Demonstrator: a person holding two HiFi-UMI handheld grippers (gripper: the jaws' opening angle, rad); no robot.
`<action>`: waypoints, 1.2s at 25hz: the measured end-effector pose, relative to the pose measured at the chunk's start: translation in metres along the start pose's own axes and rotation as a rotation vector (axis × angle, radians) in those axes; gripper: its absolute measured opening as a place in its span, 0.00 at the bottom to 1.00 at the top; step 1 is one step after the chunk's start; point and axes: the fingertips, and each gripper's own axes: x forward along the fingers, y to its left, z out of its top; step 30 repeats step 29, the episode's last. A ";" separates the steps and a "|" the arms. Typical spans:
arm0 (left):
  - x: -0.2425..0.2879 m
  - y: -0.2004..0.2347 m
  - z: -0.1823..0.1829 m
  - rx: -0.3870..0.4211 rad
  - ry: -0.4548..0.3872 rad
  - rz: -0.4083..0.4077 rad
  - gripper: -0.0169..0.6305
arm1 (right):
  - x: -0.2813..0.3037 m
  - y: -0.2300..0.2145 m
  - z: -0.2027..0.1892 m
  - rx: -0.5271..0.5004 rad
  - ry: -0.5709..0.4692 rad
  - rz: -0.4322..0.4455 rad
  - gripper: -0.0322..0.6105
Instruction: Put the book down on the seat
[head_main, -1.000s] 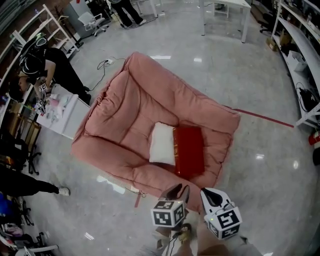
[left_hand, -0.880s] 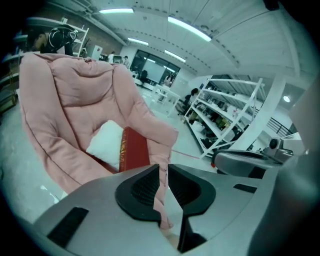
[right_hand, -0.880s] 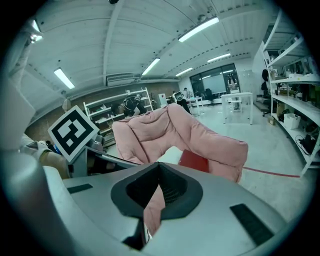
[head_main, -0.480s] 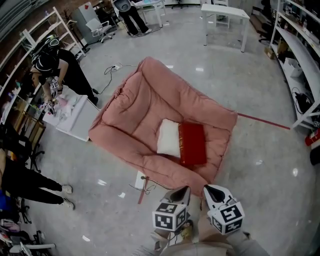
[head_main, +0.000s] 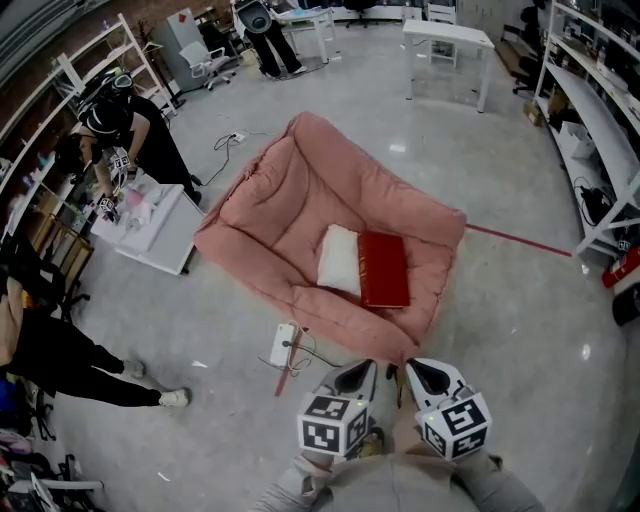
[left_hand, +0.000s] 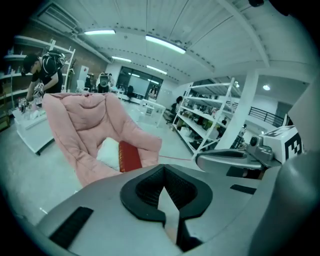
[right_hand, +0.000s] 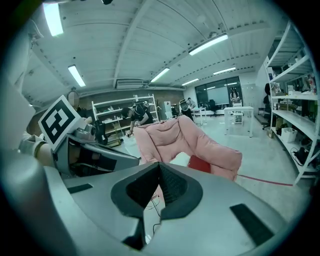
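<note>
Book (head_main: 384, 270): red, lay flat on seat (head_main: 300, 190); likely stiff, weighty; hold by long edge. Left gripper (head_main: 368, 368), right gripper (head_main: 410, 370): fingers clenched, empty.

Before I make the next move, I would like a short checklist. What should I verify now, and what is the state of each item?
1. Book lies flat on the seat: ok.
2. Book sits beside the white pillow, not hanging over the seat's edge: ok.
3. Left claw shut and empty: ok.
4. Right claw shut and empty: ok.
5. Both claws apart from the seat: ok.
6. Floor cable out of the walking path: cannot tell.
</note>
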 end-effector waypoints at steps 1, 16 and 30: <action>-0.005 -0.004 -0.001 0.005 -0.007 -0.001 0.04 | -0.005 0.003 -0.001 -0.003 -0.002 -0.002 0.06; -0.040 -0.016 -0.015 0.041 -0.040 -0.012 0.04 | -0.031 0.044 -0.003 -0.054 -0.032 0.016 0.06; -0.042 -0.012 -0.013 0.028 -0.045 -0.010 0.04 | -0.028 0.041 0.005 -0.071 -0.040 0.012 0.06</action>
